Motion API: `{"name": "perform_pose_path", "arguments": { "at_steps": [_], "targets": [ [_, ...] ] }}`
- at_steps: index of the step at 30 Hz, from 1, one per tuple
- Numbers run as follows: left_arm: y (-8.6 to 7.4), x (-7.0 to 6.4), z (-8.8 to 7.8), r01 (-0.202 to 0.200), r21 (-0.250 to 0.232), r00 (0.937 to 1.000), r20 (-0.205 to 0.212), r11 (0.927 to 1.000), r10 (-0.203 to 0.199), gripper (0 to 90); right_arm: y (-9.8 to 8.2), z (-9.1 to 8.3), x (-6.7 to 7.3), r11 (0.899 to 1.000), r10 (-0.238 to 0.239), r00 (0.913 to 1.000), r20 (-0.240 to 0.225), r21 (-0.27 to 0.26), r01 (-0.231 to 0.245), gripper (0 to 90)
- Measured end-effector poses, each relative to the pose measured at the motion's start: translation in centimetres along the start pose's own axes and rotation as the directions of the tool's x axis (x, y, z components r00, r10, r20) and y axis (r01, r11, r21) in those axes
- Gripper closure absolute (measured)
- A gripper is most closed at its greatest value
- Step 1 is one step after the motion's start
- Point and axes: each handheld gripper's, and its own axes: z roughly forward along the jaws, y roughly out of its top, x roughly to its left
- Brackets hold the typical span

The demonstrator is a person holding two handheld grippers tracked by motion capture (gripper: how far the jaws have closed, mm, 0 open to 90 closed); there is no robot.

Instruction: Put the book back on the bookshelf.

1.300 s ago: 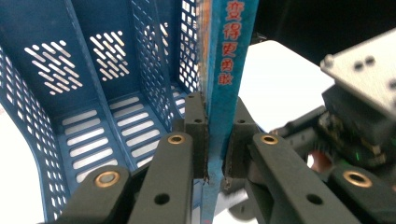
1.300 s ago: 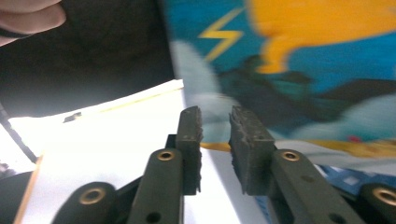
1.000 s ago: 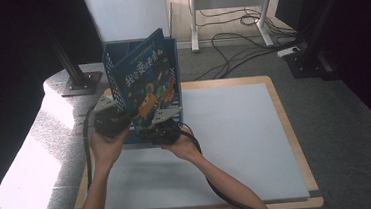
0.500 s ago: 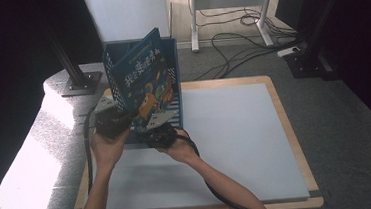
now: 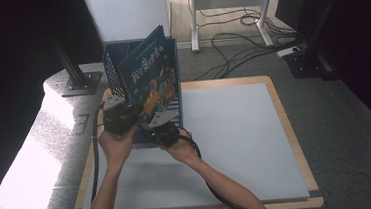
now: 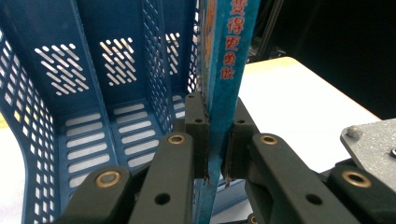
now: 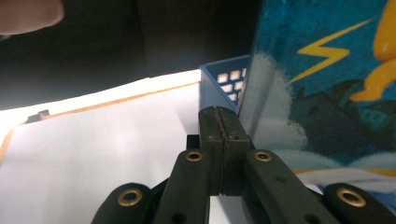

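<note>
1. Closest to me, two bare forearms reach in over the near edge of the table (image 5: 279, 177), which is a pale board with a light wooden rim.
2. The left hand (image 5: 116, 146) and the right hand (image 5: 181, 150) meet over the left half of the board, each holding a black gripper with a cable trailing back along the arm.
3. The left gripper (image 6: 215, 140) has its jaws pinching the lower edge of a blue picture book (image 5: 153, 84), one pad pressed to each face of it.
4. The right gripper (image 7: 225, 154) has its jaws pressed flat together with nothing between them; it sits just beside the book's cover, near the bottom corner.
5. The book stands nearly upright at the far left part of the board, its illustrated front toward me, showing yellow figures and a lightning bolt.
6. Directly behind and beside the book is a blue plastic file rack (image 6: 93, 116) with slotted walls and floor; its nearest compartment lies open to the left of the book.
7. The book and the rack's dividers block my sight of the rack's far side.
8. Beyond the far edge, a white panel (image 5: 126, 14) stands on the grey floor, with a dark metal post and base plate (image 5: 79, 83) off the far left corner.
9. Farther right, black cables (image 5: 239, 45) snake across the floor under a white frame (image 5: 228, 1).
</note>
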Motion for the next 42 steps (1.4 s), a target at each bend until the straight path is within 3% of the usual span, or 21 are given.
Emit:
{"name": "perform_pose_path", "arguments": {
  "at_steps": [6, 23, 36, 39, 42],
  "targets": [
    [0.3, -0.5, 1.1, 0.032, 0.000, 0.9994, 0.010, 0.9995, -0.032, 83.3, -0.3, -0.3, -0.9, 1.000, 0.015, 0.9995, 0.028, 0.006, -0.015, 88.8],
    [1.0, -2.0, 3.4, 0.027, -0.034, 0.9985, -0.047, 0.9991, -0.028, 83.4, -0.8, -1.1, -3.3, 1.000, 0.020, 0.9964, 0.082, 0.006, -0.021, 88.9],
    [1.3, -2.6, 3.5, 0.037, -0.060, 0.9954, -0.086, 0.9975, -0.042, 83.6, -0.4, -1.4, -3.6, 1.000, 0.024, 0.9976, 0.065, -0.006, -0.024, 88.9],
    [1.2, -2.9, 3.7, 0.032, -0.072, 0.9938, -0.104, 0.9969, -0.039, 83.6, -0.4, -1.4, -3.7, 1.000, 0.010, 0.9958, 0.091, 0.001, -0.010, 88.9],
    [1.3, -2.8, 4.0, 0.041, -0.075, 0.9946, -0.092, 0.9964, -0.048, 83.6, -0.5, -1.5, -4.1, 1.000, 0.019, 0.9960, 0.087, -0.002, -0.019, 88.9]
  ]
}}
